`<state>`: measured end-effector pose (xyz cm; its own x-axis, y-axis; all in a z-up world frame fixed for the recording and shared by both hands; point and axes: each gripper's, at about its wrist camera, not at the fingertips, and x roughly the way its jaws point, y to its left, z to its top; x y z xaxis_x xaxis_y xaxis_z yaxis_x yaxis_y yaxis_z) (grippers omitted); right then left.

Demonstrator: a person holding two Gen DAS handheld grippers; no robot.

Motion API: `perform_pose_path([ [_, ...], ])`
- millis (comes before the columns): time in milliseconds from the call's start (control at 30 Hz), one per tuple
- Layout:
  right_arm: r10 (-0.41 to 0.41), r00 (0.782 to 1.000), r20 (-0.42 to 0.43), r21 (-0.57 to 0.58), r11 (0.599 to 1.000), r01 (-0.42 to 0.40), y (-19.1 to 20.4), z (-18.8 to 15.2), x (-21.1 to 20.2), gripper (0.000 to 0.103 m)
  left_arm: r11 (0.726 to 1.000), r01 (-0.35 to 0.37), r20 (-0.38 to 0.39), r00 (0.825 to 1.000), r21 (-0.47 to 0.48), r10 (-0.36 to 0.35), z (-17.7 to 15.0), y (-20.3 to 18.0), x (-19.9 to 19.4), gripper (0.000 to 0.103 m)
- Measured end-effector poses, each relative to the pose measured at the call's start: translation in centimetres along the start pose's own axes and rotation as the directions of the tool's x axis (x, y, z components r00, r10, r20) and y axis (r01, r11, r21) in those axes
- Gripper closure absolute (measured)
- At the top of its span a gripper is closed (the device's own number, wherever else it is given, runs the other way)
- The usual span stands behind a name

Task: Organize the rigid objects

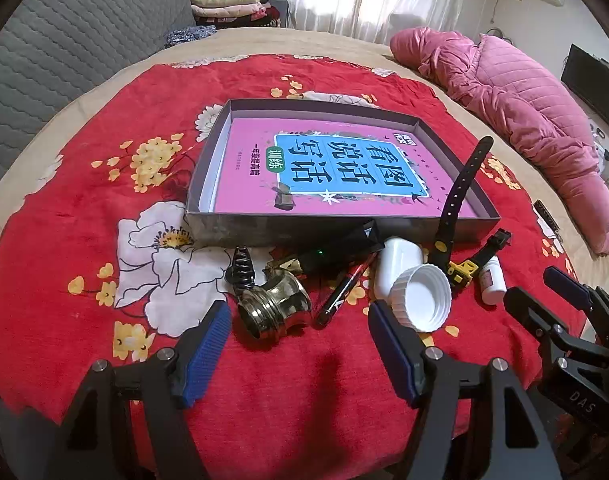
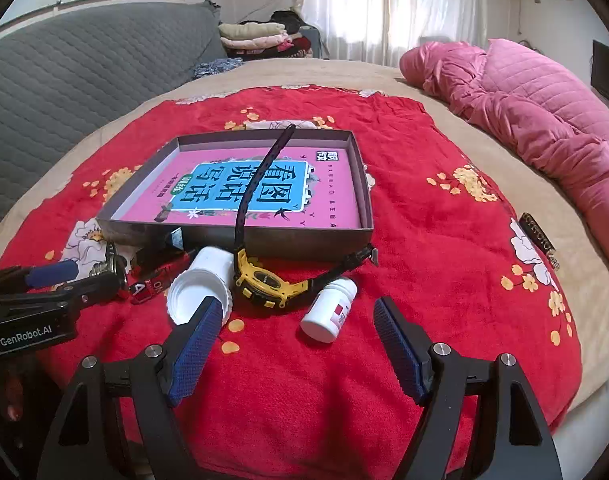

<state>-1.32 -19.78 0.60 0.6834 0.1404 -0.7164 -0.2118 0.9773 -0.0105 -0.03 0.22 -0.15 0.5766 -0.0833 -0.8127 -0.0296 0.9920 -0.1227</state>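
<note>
A shallow grey box (image 1: 240, 232) (image 2: 264, 242) with a pink book cover inside lies on the red flowered blanket. In front of it lie a brass fitting (image 1: 274, 306), a black hair clip (image 1: 243, 270), a red-black pen (image 1: 346, 288), a black tube (image 1: 344, 246), a white jar (image 1: 418, 292) (image 2: 202, 286) on its side, a yellow-black watch (image 2: 270, 282) with its strap leaning on the box, and a small white bottle (image 2: 330, 310). My left gripper (image 1: 300, 350) stands open just short of the brass fitting. My right gripper (image 2: 294, 350) is open, just short of the small bottle.
A pink quilted jacket (image 1: 516, 116) (image 2: 544, 120) lies on the bed at the right. A grey quilted headboard (image 1: 64, 48) rises at the left, with folded clothes (image 2: 256, 38) behind. A small dark object (image 2: 538, 236) rests near the blanket's right edge.
</note>
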Motion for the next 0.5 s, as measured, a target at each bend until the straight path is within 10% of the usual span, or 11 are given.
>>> perform_pose_path([
  [500,-0.003,1.000,0.002,0.001,1.000,0.003,-0.20,0.02,-0.18,0.024,1.000,0.009,-0.004,1.000,0.016,-0.009,-0.10,-0.37,-0.11,0.033],
])
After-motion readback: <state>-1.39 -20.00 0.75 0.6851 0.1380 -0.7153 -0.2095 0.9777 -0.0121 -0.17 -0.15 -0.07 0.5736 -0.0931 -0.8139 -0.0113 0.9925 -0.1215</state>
